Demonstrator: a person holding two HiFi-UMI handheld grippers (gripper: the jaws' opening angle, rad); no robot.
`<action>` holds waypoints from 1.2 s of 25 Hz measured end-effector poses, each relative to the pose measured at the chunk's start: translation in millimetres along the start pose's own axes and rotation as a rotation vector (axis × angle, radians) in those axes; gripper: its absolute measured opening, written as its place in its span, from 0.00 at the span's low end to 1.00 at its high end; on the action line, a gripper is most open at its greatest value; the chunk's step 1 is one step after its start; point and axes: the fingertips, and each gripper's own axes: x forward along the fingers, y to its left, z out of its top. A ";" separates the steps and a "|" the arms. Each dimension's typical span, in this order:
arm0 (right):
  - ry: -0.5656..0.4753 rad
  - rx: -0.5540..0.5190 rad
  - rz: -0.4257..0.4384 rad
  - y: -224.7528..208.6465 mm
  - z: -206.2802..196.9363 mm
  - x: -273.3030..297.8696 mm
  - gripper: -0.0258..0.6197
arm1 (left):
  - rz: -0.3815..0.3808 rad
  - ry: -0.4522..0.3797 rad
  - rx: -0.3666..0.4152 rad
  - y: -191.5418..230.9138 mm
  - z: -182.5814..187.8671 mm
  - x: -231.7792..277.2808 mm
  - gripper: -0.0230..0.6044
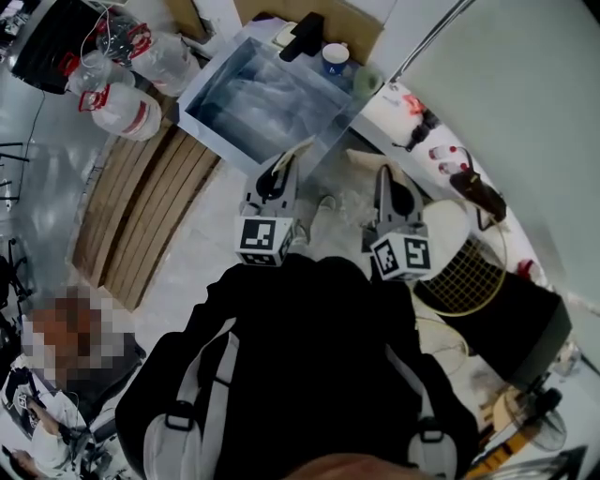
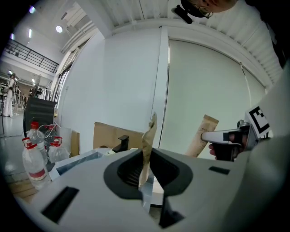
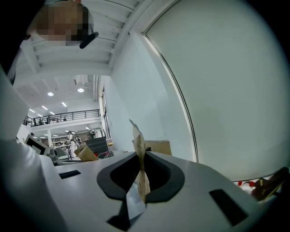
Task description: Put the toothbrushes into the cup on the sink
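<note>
water bottles [image 1: 127, 112] beside wooden slats [image 1: 141, 216] | racket [image 1: 464, 272] right | cardboard [image 1: 361, 23] top

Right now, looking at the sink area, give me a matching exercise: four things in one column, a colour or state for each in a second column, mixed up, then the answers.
Things:
1. faucet
2. water bottles
3. racket
4. paper packet

Colour or state:
A. red caps
B. clamped in the left gripper
C. black
D. yellow rim

Pairs: 1-C, 2-A, 3-D, 4-B.
</note>
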 end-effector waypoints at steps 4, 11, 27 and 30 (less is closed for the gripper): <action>-0.013 0.003 0.005 -14.9 4.4 23.1 0.09 | 0.010 -0.005 0.010 5.4 8.0 21.2 0.11; -0.046 -0.007 0.015 -34.8 30.7 57.4 0.09 | 0.023 -0.011 0.022 12.1 26.9 52.4 0.11; -0.033 -0.075 0.030 -79.6 62.4 142.1 0.09 | 0.036 0.017 0.046 10.7 26.6 96.2 0.11; -0.021 -0.062 0.043 -86.5 63.7 159.1 0.09 | 0.053 0.027 0.063 11.5 25.5 99.5 0.11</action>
